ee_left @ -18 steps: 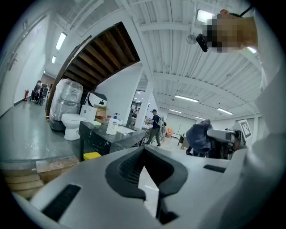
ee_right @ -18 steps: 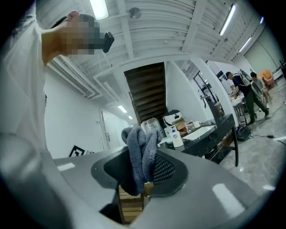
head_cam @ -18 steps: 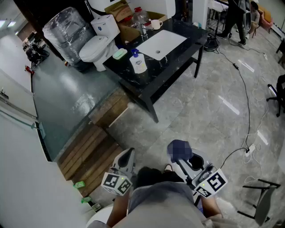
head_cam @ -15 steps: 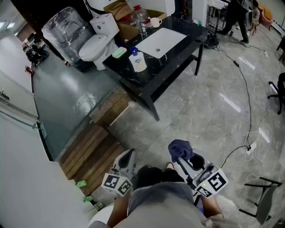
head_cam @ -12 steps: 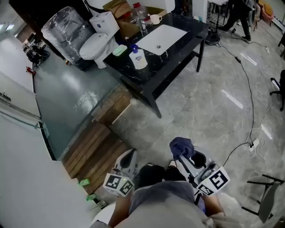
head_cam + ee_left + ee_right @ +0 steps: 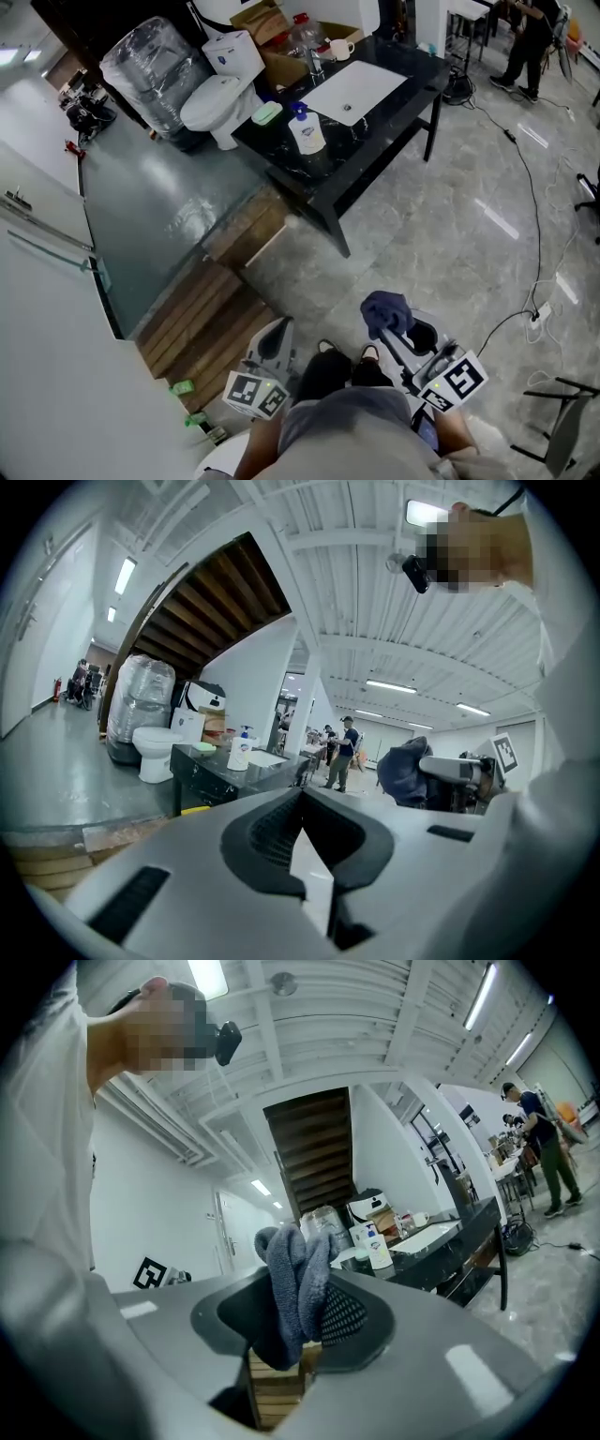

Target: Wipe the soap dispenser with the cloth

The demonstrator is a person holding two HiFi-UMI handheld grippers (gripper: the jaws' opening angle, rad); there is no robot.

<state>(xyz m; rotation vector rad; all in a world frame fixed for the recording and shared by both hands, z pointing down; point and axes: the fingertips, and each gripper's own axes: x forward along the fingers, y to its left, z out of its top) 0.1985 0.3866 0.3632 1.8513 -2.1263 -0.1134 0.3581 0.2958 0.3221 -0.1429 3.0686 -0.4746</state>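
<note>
The soap dispenser [image 6: 307, 131] stands on the black bench [image 6: 333, 148] beside a white sink [image 6: 356, 91] — well apart from the right tool [image 6: 392, 328], whose tip grips the blue cloth [image 6: 384, 311].

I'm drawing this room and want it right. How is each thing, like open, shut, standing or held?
left gripper: shut, empty.
right gripper: shut on the cloth.
cloth: bunched between the right jaws.
soap dispenser: upright on the black table.
toilet: lid down.
</note>
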